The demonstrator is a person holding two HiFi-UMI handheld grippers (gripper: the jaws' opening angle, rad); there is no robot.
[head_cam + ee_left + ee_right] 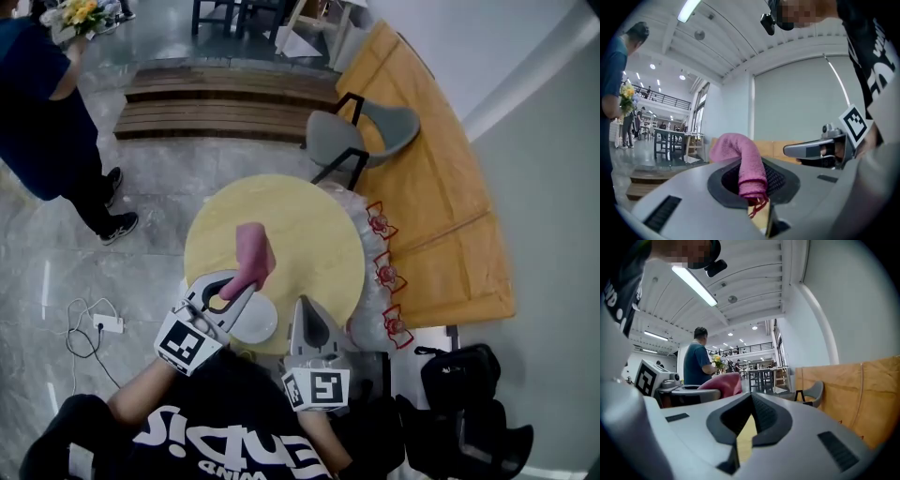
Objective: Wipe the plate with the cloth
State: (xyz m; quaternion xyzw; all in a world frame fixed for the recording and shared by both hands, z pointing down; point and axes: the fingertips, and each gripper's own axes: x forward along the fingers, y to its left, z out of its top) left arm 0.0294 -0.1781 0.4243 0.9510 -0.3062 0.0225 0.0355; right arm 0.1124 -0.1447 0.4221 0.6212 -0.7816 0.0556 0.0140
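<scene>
I'm looking at the white plate (258, 321), which is sitting at the near edge of the round yellow table (309, 225), partly hidden under my left gripper (239, 283). That gripper's jaws are clamping the pink cloth (251, 251) by its lower end, so most of it is standing up and flopping over above the table's middle, clear of the plate. My right gripper (306, 307) is hovering just beside the plate over the same near edge, its jaws pressed together with nothing between them. I'm judging that the wipe is not yet begun. To do it well, I'm planning to tip the left gripper down so the loose end folds flat onto the plate. I'm also planning to steady the rim with the right gripper, since a sideways stroke this near the edge could push the plate off. I'm seeing open tabletop toward the far edge. Plastic-wrapped bundles (380, 272) tied with red ribbon are crowding the right edge, a grey chair (364, 131) is standing beyond the far edge, and a person (47, 122) is standing well off to the left.
</scene>
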